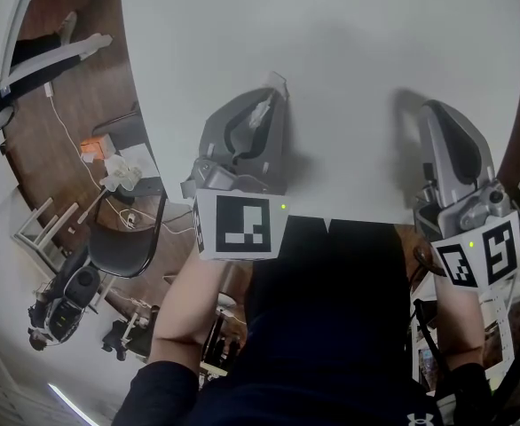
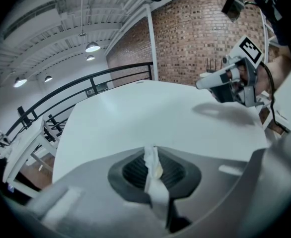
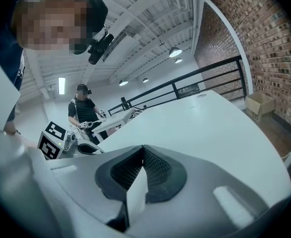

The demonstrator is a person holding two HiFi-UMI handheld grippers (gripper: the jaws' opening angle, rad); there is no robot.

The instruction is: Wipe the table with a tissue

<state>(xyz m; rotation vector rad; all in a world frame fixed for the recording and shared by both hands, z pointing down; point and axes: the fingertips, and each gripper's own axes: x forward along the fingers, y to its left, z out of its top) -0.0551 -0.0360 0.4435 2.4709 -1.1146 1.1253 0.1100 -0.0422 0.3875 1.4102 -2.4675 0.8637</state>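
White tissue [image 2: 153, 168] is pinched between the closed jaws of the left gripper [image 1: 274, 89], above the near part of the pale table [image 1: 349, 43]. The right gripper [image 1: 427, 110], jaws pressed together, is well apart to its right

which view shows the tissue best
The left gripper view: the tissue is pinched close up in the shut jaws of the left gripper. The head view shows only a scrap of tissue at that gripper's tip. The right gripper view doesn't show it clearly.
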